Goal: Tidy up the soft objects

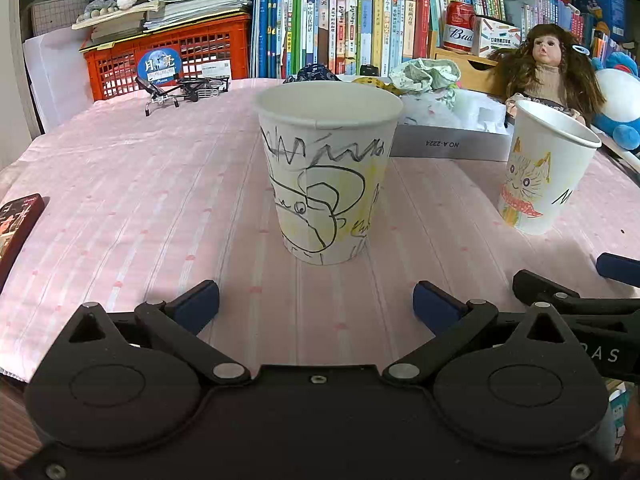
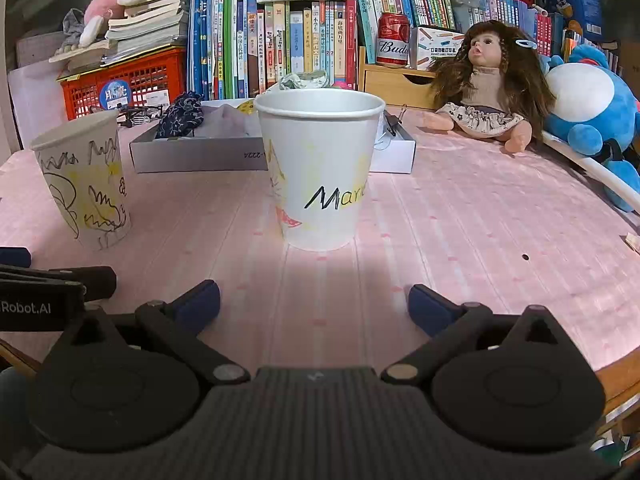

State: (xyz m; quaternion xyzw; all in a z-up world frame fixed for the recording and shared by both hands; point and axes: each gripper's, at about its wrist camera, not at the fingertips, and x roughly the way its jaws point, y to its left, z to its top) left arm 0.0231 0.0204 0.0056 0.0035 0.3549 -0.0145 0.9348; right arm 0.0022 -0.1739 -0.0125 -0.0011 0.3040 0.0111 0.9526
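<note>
Two drawn-on paper cups stand upright on the pink tablecloth. The scribbled cup (image 1: 328, 172) is straight ahead of my left gripper (image 1: 316, 306), which is open and empty, a little short of it. This cup also shows in the right wrist view (image 2: 86, 180). The cat cup marked "Mari" (image 2: 318, 172) stands ahead of my right gripper (image 2: 314, 306), also open and empty; it shows in the left wrist view too (image 1: 544, 168). Behind the cups a shallow grey box (image 2: 200, 154) holds a dark patterned cloth (image 2: 182, 114) and crumpled light cloths (image 1: 424, 74).
A long-haired doll (image 2: 486, 84) and a blue plush (image 2: 588, 120) sit at the back right. Books, a red crate (image 1: 168, 60), a red can (image 2: 394, 40) and a wooden drawer box line the back. A dark flat object (image 1: 16, 224) lies at the left edge.
</note>
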